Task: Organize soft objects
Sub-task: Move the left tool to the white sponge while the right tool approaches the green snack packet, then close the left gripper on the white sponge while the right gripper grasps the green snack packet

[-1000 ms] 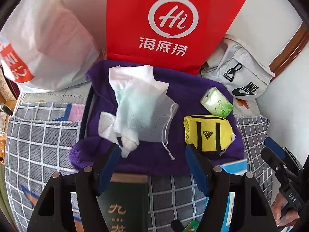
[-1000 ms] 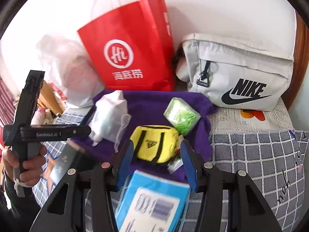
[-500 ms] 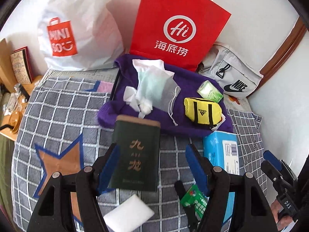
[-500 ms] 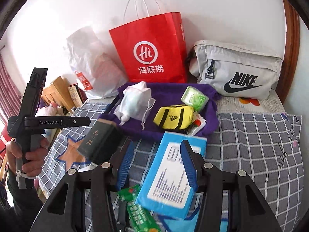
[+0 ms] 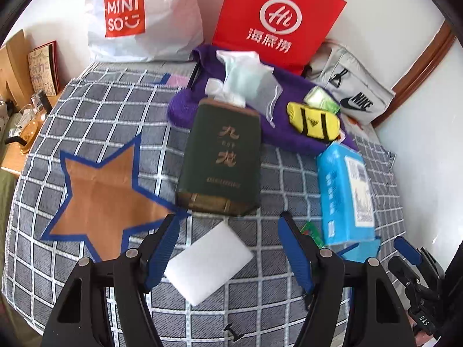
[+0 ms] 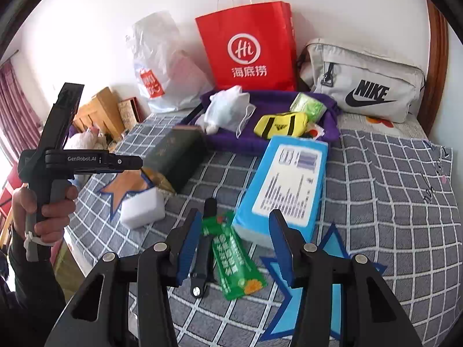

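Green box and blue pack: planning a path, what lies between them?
Bare checked blanket only, between green box and blue pack; right wrist view.

Grey checked bedspread (image 5: 95,121), purple cloth (image 6: 269,141), seemingly white sponge (image 5: 208,269).

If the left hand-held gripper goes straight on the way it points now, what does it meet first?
Most likely the white foam block, lying on the checked bedspread between the open fingers of the left hand-held gripper. The dark green box lies beyond it. Depth is hard to judge here.

Black tongs (image 5: 227,248) with blue pads (image 6: 189,247), silver screws.
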Demonstrator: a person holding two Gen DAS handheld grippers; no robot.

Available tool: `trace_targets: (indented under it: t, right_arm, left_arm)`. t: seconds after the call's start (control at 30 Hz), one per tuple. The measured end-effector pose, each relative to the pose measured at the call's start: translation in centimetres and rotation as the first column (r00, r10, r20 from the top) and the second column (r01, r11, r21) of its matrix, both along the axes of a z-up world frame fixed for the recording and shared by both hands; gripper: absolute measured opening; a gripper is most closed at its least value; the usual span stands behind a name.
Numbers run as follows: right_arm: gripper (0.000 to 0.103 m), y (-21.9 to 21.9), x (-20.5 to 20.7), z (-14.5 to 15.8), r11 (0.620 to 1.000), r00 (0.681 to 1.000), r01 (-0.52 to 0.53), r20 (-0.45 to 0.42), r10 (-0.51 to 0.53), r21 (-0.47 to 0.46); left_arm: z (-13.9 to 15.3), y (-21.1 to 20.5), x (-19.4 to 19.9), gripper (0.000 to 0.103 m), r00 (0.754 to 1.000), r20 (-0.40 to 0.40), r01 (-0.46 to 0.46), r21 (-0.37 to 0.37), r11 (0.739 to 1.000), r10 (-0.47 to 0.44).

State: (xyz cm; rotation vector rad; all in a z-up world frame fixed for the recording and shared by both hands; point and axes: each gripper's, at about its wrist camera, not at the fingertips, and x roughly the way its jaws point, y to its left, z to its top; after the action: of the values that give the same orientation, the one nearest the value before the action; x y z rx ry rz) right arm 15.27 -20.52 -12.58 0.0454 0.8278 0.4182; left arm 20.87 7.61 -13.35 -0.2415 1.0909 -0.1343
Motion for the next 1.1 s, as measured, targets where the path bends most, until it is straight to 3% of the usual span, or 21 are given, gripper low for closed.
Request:
trace_targets:
  t: [0.27,0.37,0.63,0.9,1.03,1.1]
  right_arm:
    - [0.048,1.3,-1.5,-5.4,0.997,0.997,-0.046,-0.07,0.042,-0.057]
    - [0.048,1.6,-1.5,-7.1,0.994,0.995,-0.049,-0.09,0.04,-0.093]
    - [0.049,2.8,0.0,-9.1,0.988,0.991,-0.084,-0.111,0.07,-0.127]
    - [0.049,4.2,1.0,-10.3,0.977,0.997,-0.061,-0.05,0.052,-0.204]
    - [0.031,5.1,0.6,-10.2,0.967,0.996,-0.087,-0.002,0.089,-0.239]
    - [0.028,5.1,0.3,-10.0,0.965,0.996,-0.086,0.001,0.089,-0.247]
  left_arm:
    - [-3.8,0.5,-2.3,0.069,1.0,0.004,0.005,0.016,1.0,-0.005]
    - [-4.4,0.3,-3.0,0.073,0.999,0.035,0.002,0.061,0.998,-0.004]
    - [-5.1,-0.2,-2.5,0.075,0.999,0.021,0.042,0.099,0.994,-0.044]
    - [-6.3,-0.1,-2.8,0.078,0.998,0.005,0.055,0.081,0.995,-0.056]
    - [-6.6,-0.5,-3.0,0.078,0.998,0.008,0.057,0.11,0.992,-0.058]
    - [-6.6,-0.4,-3.0,0.078,0.998,0.012,0.054,0.107,0.993,-0.056]
